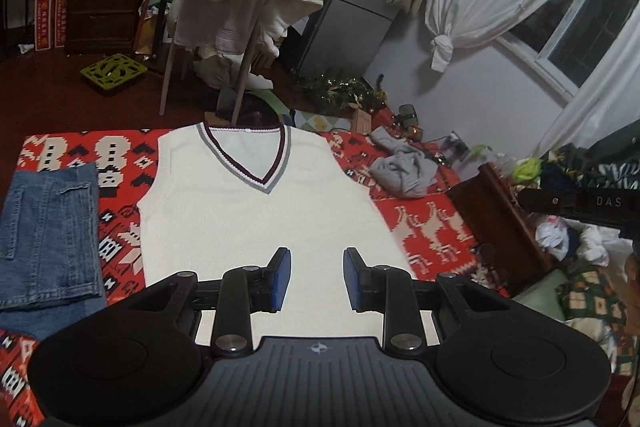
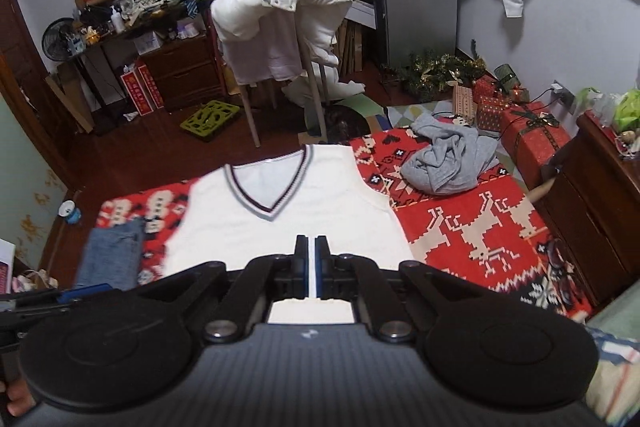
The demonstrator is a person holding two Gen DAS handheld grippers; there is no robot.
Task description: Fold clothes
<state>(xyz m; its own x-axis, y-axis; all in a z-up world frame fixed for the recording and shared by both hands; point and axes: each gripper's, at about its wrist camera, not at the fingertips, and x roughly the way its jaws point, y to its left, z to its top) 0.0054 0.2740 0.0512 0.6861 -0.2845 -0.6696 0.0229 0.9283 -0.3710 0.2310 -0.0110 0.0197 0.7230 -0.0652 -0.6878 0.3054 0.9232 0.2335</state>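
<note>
Vest: we are looking at a cream sleeveless V-neck vest (image 1: 256, 219) lying flat and face up on a red patterned blanket (image 2: 480, 227), its neck pointing away from us and its hem toward us.
Neck trim: we are seeing a maroon and grey band running round the V.
Left tongs: we are holding the left tongs (image 1: 317, 277) released, the two blue pads well apart, hovering over the lower middle of the vest; whether they are touching the knit we cannot tell.
Right tongs: we are keeping the right tongs (image 2: 311, 267) nearly clenched, only a thin strip of the cream vest showing between the pads, with nothing gripped that we can make out.
Jeans: we are seeing folded blue jeans (image 1: 48, 235) lying on the blanket just left of the vest.
Grey garment: we are noticing a crumpled grey garment (image 2: 448, 163) sitting on the blanket to the right of the vest, apart from it.
Chair: we are facing a wooden chair (image 2: 280, 39) draped with white clothes standing on the floor beyond the blanket.
</note>
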